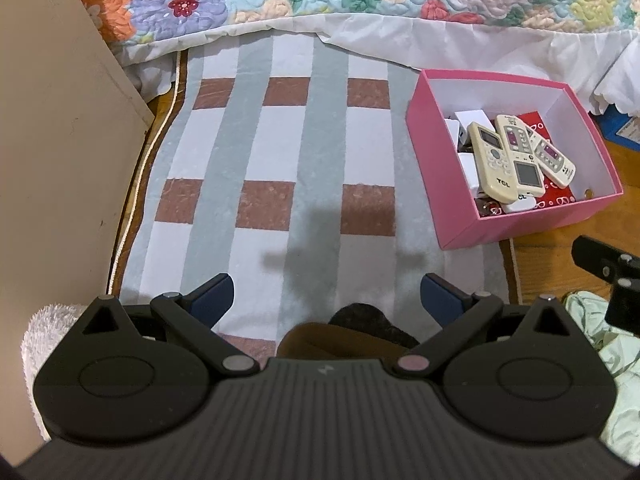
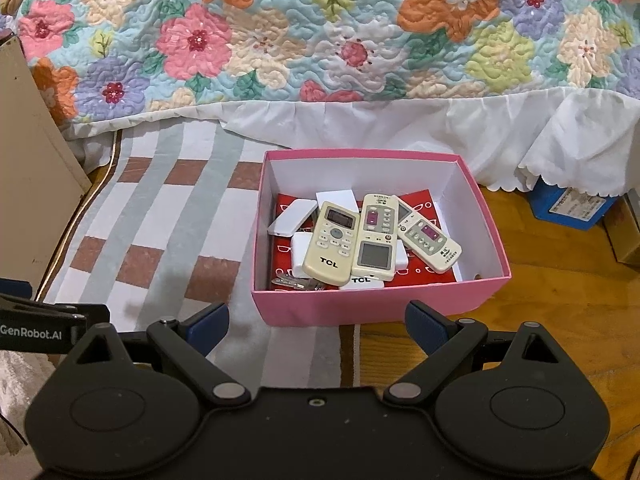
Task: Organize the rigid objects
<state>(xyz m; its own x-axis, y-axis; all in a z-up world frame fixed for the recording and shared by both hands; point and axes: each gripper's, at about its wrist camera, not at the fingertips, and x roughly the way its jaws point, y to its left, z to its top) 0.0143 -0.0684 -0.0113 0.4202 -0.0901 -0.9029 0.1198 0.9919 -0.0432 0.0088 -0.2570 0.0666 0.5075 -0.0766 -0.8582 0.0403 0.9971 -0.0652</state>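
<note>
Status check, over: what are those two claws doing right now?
Both grippers open, empty. Remotes piled in pink box. Nothing in the way.

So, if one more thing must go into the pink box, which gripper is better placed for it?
Probably the right gripper: it is open and the pink box lies directly ahead of it. The left gripper, also open, faces the rug, with the box off to its right.

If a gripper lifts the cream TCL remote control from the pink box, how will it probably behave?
The cream TCL remote control looks like hard plastic, so it probably stays stiff. It lies tilted on white blocks, so it may slide when touched. Its flat shape should not roll; its smooth shell could slip.
</note>
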